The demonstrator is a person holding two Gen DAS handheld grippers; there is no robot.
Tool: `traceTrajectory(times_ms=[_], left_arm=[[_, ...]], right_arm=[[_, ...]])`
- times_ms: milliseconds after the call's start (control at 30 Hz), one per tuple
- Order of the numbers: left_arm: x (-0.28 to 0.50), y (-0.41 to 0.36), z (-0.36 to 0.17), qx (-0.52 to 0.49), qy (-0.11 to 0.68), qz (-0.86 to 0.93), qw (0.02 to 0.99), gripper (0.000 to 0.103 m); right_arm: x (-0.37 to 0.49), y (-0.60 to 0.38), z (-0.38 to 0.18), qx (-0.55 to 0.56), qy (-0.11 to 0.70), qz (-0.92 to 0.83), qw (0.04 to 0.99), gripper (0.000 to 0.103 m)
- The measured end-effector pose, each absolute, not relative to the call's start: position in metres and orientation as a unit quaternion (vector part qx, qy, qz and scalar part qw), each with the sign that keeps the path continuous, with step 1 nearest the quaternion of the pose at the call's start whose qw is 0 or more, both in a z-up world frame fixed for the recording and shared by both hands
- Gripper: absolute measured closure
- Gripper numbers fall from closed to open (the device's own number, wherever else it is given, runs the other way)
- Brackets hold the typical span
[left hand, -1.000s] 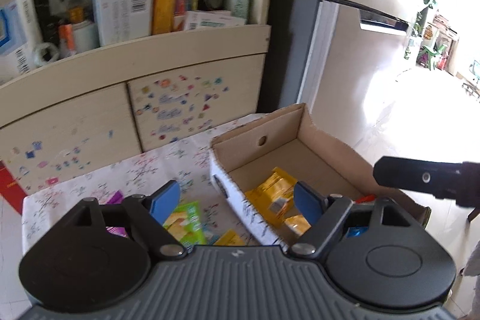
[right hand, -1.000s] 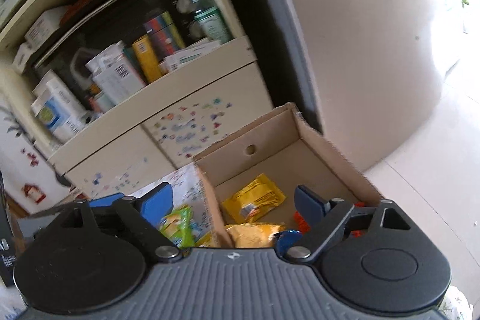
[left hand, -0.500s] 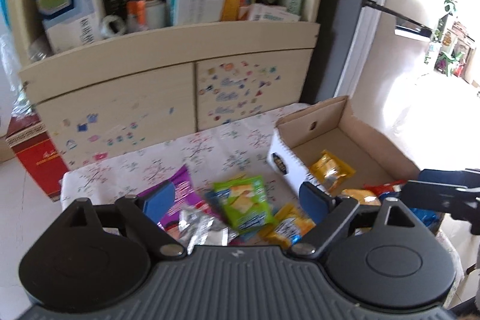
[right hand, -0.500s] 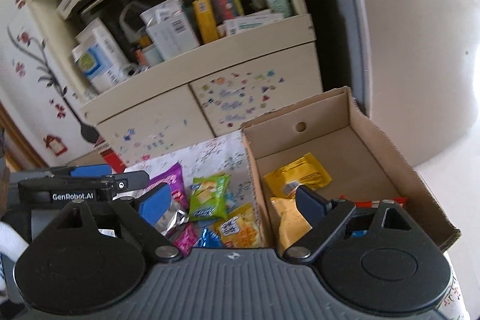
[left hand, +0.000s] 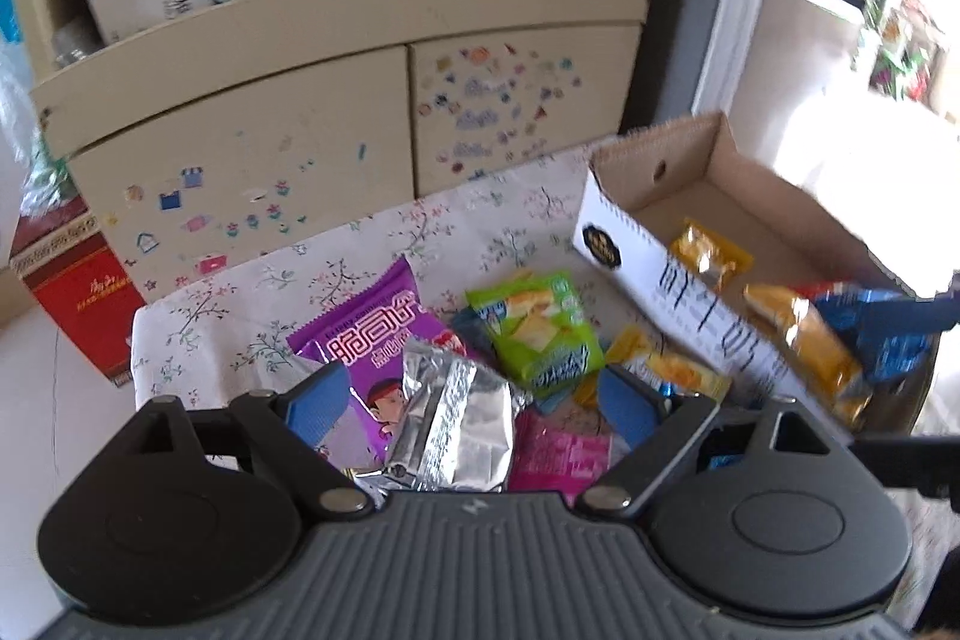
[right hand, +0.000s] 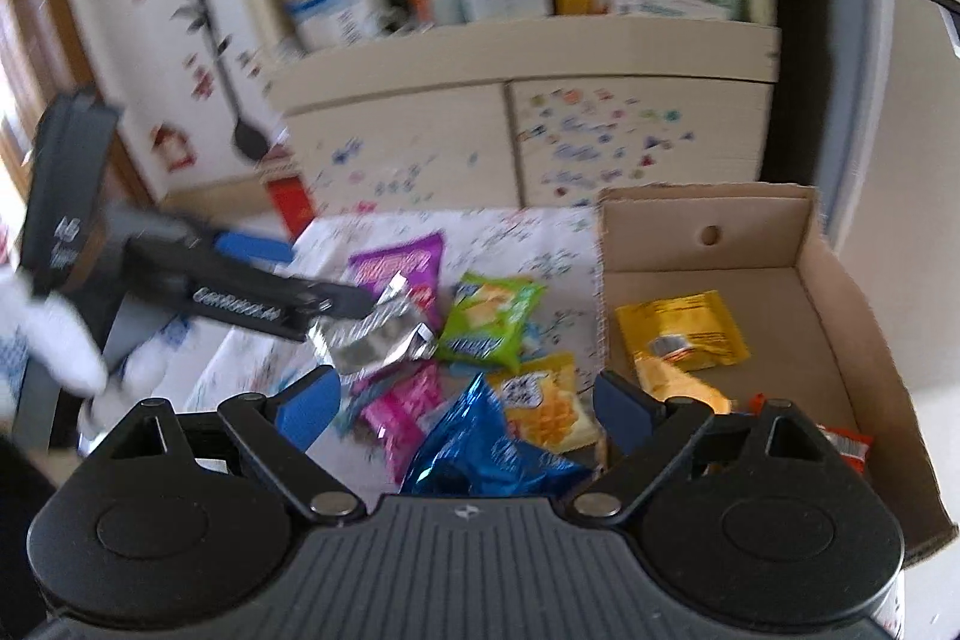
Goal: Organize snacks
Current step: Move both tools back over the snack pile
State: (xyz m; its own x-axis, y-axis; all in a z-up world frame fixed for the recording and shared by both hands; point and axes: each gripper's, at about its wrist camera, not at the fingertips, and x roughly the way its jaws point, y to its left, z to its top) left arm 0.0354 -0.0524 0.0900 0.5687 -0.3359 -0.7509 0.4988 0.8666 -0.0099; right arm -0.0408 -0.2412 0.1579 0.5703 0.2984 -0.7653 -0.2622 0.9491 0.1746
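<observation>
A cardboard box (right hand: 810, 316) sits on the table (left hand: 420, 232) at the 3 o'clock side of a loose heap of snack packets, its long wall just beside them. In the box, one flat packet (right hand: 681, 328) lies toward 12 o'clock, and another packet (right hand: 678, 382) overlaps its near edge. In the heap, a foil packet (right hand: 372, 334) lies at 9 o'clock of a wafer packet (right hand: 489, 322), touching it. A cupboard (left hand: 360, 112) stands behind the table at 12 o'clock.

Stickered cabinet (left hand: 360, 124) behind floral tablecloth (left hand: 372, 244).
</observation>
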Motion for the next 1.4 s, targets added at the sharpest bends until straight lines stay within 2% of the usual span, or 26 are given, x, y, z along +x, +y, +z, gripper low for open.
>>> traceTrajectory(times_ms=[467,1033,1200,1267,1400], left_arm=[[0.048,-0.06,0.051,0.142,0.441,-0.25,0.85,0.013],[0.067,-0.065,0.021,0.143,0.464,-0.268,0.832,0.013],[0.069,-0.063,0.017,0.14,0.469,-0.263,0.831,0.014],[0.07,-0.062,0.016,0.139,0.469,-0.262,0.832,0.014],[0.069,-0.063,0.016,0.141,0.466,-0.259,0.834,0.022]], right_arm=[[-0.033,-0.209,0.12,-0.115,0.479,0.199,0.847,0.008],[-0.016,-0.192,0.09,-0.174,0.511,0.205,0.817,0.009],[-0.019,-0.186,0.085,-0.18,0.518,0.208,0.81,0.013],[-0.02,-0.186,0.086,-0.175,0.519,0.21,0.81,0.019],[-0.018,-0.187,0.086,-0.161,0.524,0.203,0.811,0.021]])
